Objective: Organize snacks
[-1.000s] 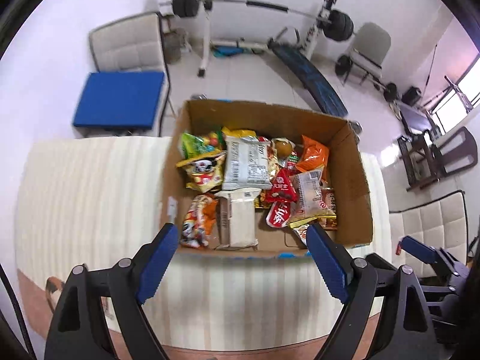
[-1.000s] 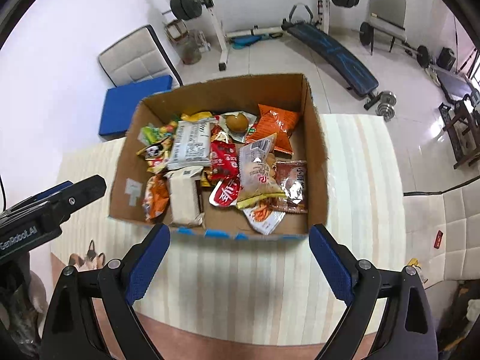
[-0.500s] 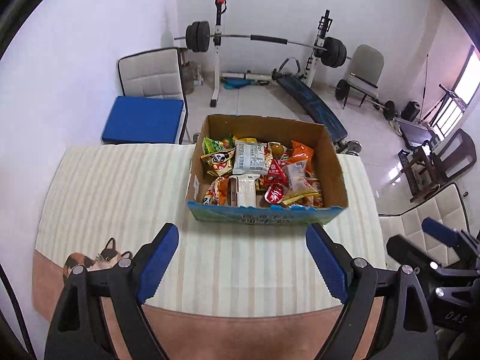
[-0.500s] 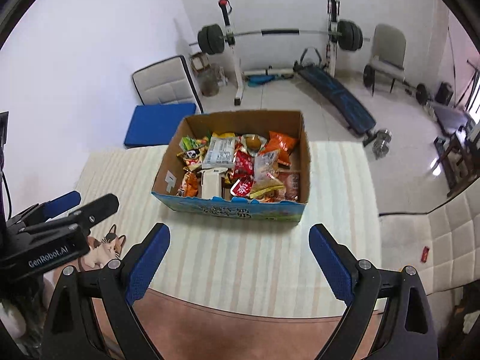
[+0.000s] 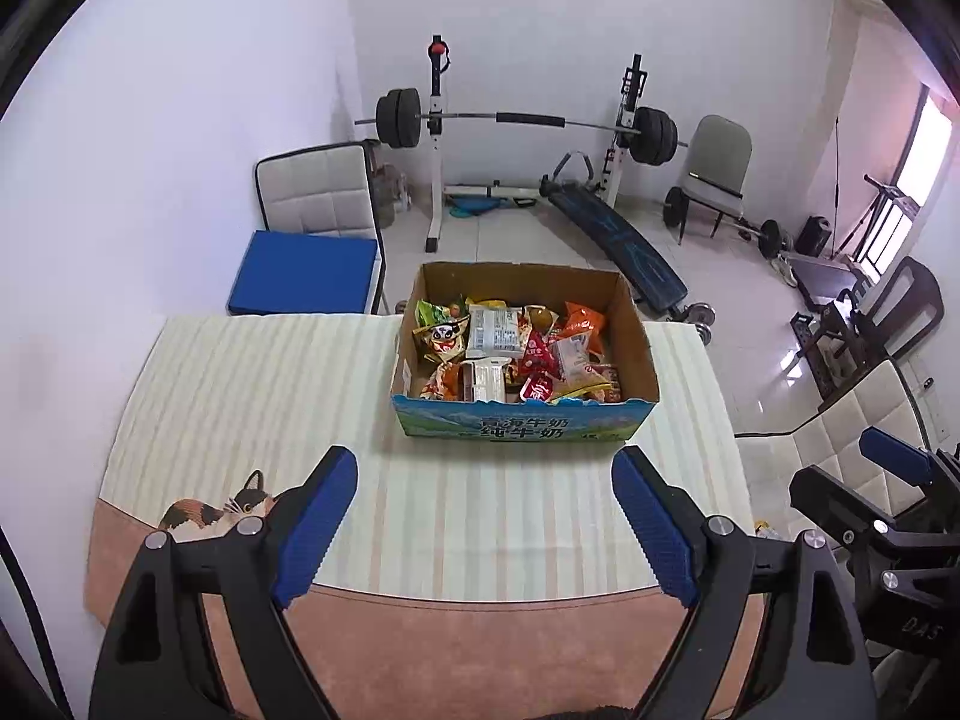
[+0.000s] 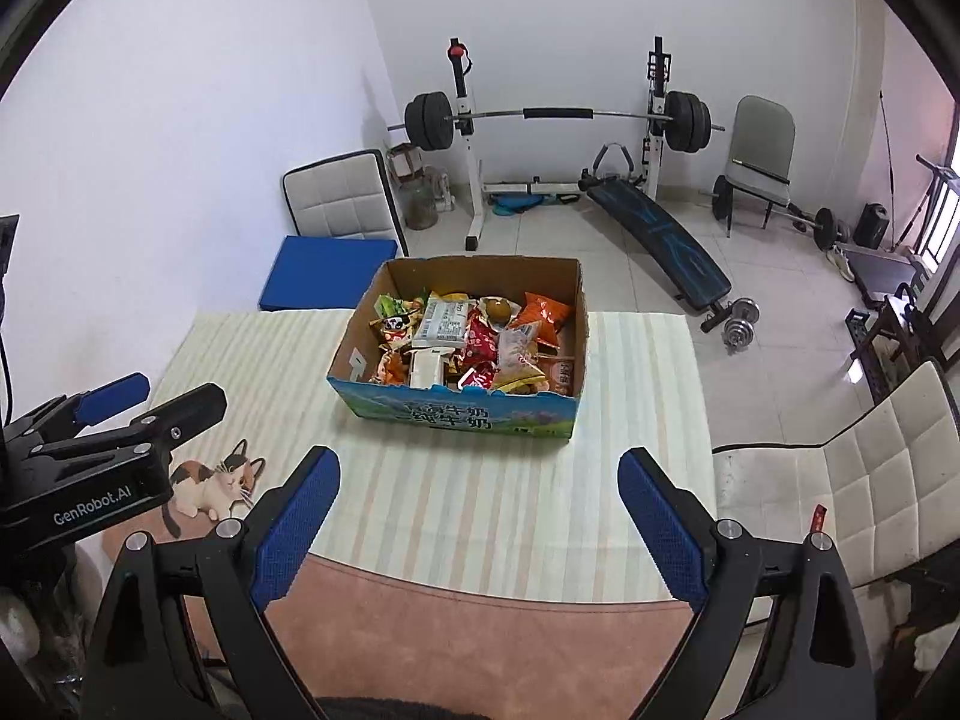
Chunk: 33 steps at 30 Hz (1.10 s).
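a: left wrist view first. left gripper (image 5: 483, 516) is spread wide with nothing between its blue pads (image 5: 315, 525), hanging over the near part of the striped tablecloth (image 5: 240, 372). where are the snacks?

b: snacks (image 5: 510, 354) sit heaped in the cardboard box (image 5: 516, 420) on the far half of the table, well apart from the fingertips. they look like light foil and plastic pouches, soft and crinkly, probably slippery when pinched on a flat face.

a: so where would you take hold?

b: at a crimped end seam or a corner that sticks up, like on the white packet (image 5: 493, 331) lying on top. the orange bag (image 5: 581, 319) looks puffy and likely holds brittle chips, so i'd pinch it gently at the edge.

a: right wrist view now?

b: right gripper (image 6: 480, 516) is also released, jaws wide and holding nothing, above the near tablecloth. the box lies ahead of it, again well clear. the left gripper's black body shows at the left edge.

a: anything different in the pile from here?

b: a round brownish sealed item (image 6: 498, 307) sits near the back beside the orange bag; i can't tell what it is. the red pouches (image 6: 483, 341) in the middle overlap their neighbours, so lifting one may drag others along.

a: and the box itself?

b: stiffer, open-topped, and probably light enough to slide on the cloth if nudged.
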Available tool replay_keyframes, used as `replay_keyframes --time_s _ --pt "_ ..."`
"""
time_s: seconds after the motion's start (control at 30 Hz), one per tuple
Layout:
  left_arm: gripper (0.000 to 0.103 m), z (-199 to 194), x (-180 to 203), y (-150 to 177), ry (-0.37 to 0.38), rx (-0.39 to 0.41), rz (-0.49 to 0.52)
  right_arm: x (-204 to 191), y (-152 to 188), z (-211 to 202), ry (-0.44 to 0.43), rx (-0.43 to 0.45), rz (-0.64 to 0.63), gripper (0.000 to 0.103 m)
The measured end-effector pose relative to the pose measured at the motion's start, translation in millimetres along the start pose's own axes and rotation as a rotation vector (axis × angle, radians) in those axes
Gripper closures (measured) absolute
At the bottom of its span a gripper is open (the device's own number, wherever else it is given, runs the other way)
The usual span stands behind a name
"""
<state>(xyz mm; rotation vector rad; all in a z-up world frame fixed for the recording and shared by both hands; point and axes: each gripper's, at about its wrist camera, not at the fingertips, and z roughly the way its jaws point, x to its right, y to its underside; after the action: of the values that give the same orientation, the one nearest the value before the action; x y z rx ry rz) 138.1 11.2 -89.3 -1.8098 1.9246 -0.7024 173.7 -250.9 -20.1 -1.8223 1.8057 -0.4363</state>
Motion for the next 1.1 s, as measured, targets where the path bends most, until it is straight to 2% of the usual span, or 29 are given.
replay_keyframes --time_s 0.27,0.3,0.47,0.63,0.7,0.73,0.87,1.1 --pt "0.016 -7.8 -1.9 5.1 -0.009 0.021 -0.016 1.5 5.8 -12.5 0.023 0.01 0.008 0.007" --pt "0.016 -6.6 -2.2 5.4 -0.012 0.023 -0.017 1.7 5.9 -10.2 0.032 0.014 0.01 0.004" --pt "0.016 8.7 -4.7 5.3 -0.017 0.014 -0.025 -1.6 2.5 7.1 0.082 0.036 -0.005 0.002" --pt "0.016 26.3 -5.2 2.5 -0.039 0.028 -0.008 1.8 -8.2 26.0 0.093 0.059 0.021 0.002" --pt "0.011 33.9 -5.4 0.0 -0.049 0.038 -0.005 5.9 -17.1 37.5 0.105 0.071 0.033 0.002" --pt "0.005 36.2 -5.5 -1.2 -0.047 0.044 -0.004 5.9 -17.1 37.5 0.105 0.071 0.033 0.002" --pt "0.004 52.1 -5.4 -6.2 -0.056 0.067 0.009 10.6 -28.3 54.6 0.118 0.071 0.047 0.002" --pt "0.003 85.7 -5.5 -16.3 -0.063 0.043 0.023 13.5 -40.7 84.7 0.132 0.054 0.055 0.001"
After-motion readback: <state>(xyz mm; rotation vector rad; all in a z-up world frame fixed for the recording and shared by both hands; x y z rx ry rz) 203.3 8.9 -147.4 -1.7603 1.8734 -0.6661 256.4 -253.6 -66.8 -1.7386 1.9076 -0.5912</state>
